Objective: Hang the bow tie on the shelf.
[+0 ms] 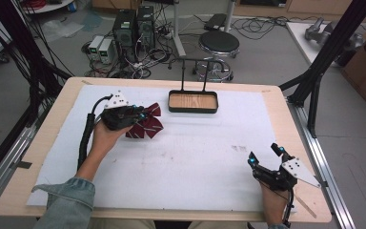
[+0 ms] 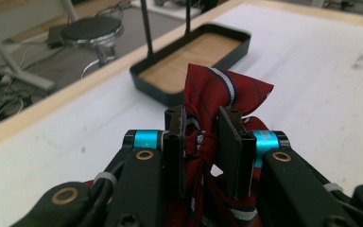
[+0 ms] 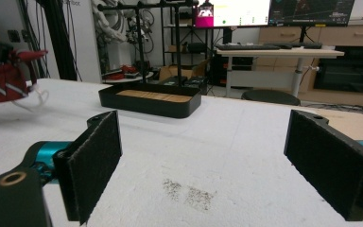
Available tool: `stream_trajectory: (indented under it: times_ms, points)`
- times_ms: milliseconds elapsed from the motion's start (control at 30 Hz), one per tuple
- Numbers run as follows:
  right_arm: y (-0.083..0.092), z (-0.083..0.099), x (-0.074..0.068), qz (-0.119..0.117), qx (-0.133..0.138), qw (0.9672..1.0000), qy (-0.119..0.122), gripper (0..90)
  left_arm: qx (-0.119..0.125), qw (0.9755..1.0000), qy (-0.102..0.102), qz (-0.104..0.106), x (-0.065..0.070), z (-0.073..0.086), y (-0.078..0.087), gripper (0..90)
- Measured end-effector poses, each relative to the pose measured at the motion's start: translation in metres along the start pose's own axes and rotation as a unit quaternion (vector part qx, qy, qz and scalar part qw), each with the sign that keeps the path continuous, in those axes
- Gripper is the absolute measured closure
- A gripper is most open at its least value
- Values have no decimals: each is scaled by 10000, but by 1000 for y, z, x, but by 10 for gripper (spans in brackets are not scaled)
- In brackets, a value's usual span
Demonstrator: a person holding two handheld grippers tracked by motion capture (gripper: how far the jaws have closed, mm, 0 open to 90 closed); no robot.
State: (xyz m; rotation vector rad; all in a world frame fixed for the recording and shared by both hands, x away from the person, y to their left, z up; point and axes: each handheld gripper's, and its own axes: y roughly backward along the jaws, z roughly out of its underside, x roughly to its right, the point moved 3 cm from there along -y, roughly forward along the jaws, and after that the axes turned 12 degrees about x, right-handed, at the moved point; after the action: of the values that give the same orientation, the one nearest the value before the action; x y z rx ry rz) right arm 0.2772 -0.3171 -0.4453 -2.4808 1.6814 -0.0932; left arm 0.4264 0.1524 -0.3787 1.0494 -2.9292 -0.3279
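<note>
Between the pads of the left tool [image 2: 202,151] sits a dark red bow tie [image 2: 217,97] with pale stripes, pinched at its knotted middle; the jaws are drawn in tight on the fabric, and one wing of the bow stands up above the pads while more cloth bunches below them. From the high view the same left tool [image 1: 140,117] is over the left half of the desk [image 1: 43,143], the bow tie [image 1: 145,125] spreading out from its tip toward the right, and whether the cloth rests on the white mat [image 1: 190,157] or hangs just clear of it is hard to judge from that angle. Just beyond it, near the far edge of the desk, stands a black tray [image 1: 193,109] with a wooden floor and a thin black T-shaped stand [image 1: 193,71] rising from its back. Well apart, at the near right corner, the right tool [image 1: 263,158] rests low over the mat with its jaws spread wide and nothing between the pads [image 3: 97,161]. Some faint grey smudges [image 3: 189,194] mark the mat in front of it.
</note>
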Motion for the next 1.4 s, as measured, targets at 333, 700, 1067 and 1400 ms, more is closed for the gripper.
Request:
stream_trajectory:
  times_ms: [333,700,1067,1400]
  points:
    - [0,0,0,-20,-4,10000,-31,110,382,9987,-123,330,4,-43,-21,726]
    - [0,0,0,-53,-1,10000,-27,110,567,9972,-129,464,-10,-72,-54,725]
    - [0,0,0,-59,6,10000,-51,110,652,9970,50,422,-30,-87,-89,725]
    - [0,0,0,-87,-8,9999,-77,110,780,9966,49,252,-41,-99,-110,724]
